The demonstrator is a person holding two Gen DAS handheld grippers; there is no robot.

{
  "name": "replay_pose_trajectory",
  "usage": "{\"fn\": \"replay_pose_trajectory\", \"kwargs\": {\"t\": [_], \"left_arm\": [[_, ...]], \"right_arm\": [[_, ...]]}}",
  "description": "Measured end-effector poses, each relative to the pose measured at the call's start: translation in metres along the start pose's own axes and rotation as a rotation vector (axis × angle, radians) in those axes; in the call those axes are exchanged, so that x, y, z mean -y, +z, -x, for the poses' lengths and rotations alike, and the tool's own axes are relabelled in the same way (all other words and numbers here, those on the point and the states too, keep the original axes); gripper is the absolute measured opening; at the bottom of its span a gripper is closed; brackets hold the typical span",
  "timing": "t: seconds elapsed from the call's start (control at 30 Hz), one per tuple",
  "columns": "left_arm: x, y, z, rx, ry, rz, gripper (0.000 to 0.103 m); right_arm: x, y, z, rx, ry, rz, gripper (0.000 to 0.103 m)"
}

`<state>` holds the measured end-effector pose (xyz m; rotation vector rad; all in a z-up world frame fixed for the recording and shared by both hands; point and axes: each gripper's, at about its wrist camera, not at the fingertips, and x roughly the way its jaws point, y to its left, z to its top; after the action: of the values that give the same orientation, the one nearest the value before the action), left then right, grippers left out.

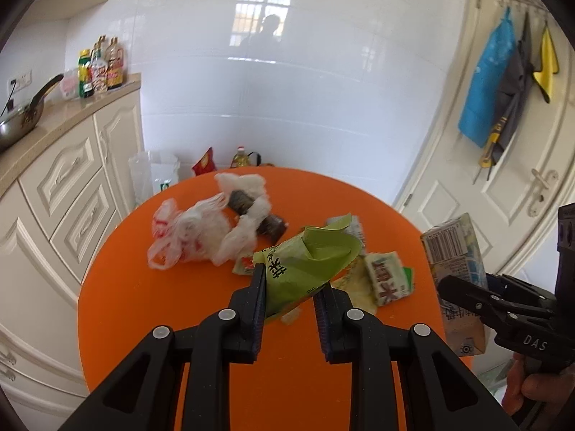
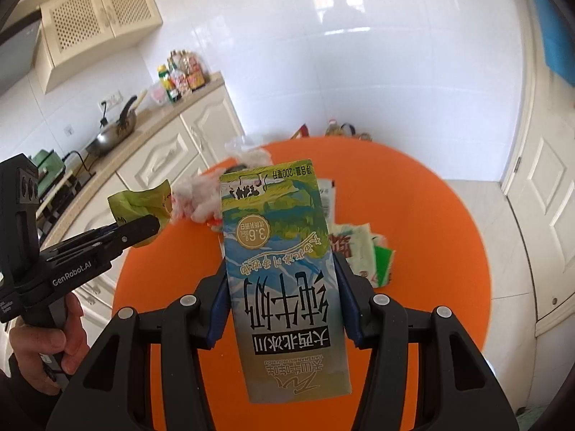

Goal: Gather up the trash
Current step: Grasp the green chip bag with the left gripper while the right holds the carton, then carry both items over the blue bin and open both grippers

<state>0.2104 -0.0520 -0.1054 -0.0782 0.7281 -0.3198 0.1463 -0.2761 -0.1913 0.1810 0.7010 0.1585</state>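
My left gripper is shut on a crumpled green wrapper, lifted above the round orange table. That same wrapper and gripper show at the left of the right wrist view. My right gripper is shut on a milk carton, held upright above the table; the carton appears at the right edge of the left wrist view. On the table lie a white plastic bag with red print, white paper around a dark roll and small snack packets.
Cream cabinets with a counter, a pan and bottles run along the left. A white door with hanging cloths stands at the right. Bags and an oil bottle sit beyond the table. A person's hand grips the left handle.
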Motion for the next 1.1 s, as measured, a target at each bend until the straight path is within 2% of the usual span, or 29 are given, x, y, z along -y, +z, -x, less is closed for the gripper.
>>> {"fn": "replay_pose_trajectory", "kwargs": {"t": [0.2, 0.33, 0.6, 0.77, 0.93, 1.1], "left_arm": [[0.034, 0.001, 0.025, 0.034, -0.061, -0.062, 0.021], [0.064, 0.006, 0.033, 0.047, -0.118, -0.117, 0.021], [0.137, 0.018, 0.016, 0.036, -0.259, -0.242, 0.021], [0.190, 0.019, -0.010, -0.019, -0.371, -0.318, 0.021], [0.242, 0.012, -0.045, -0.112, -0.469, -0.386, 0.021], [0.289, -0.016, -0.091, -0.242, -0.518, -0.459, 0.021]], "right_arm": [[0.018, -0.001, 0.040, 0.075, -0.035, -0.041, 0.052], [0.041, -0.004, 0.076, 0.132, -0.096, -0.084, 0.052], [0.104, -0.024, 0.148, 0.228, -0.250, -0.204, 0.052], [0.151, -0.048, 0.187, 0.261, -0.356, -0.304, 0.052], [0.207, -0.087, 0.210, 0.243, -0.455, -0.432, 0.052], [0.266, -0.136, 0.211, 0.191, -0.479, -0.581, 0.052]]}}
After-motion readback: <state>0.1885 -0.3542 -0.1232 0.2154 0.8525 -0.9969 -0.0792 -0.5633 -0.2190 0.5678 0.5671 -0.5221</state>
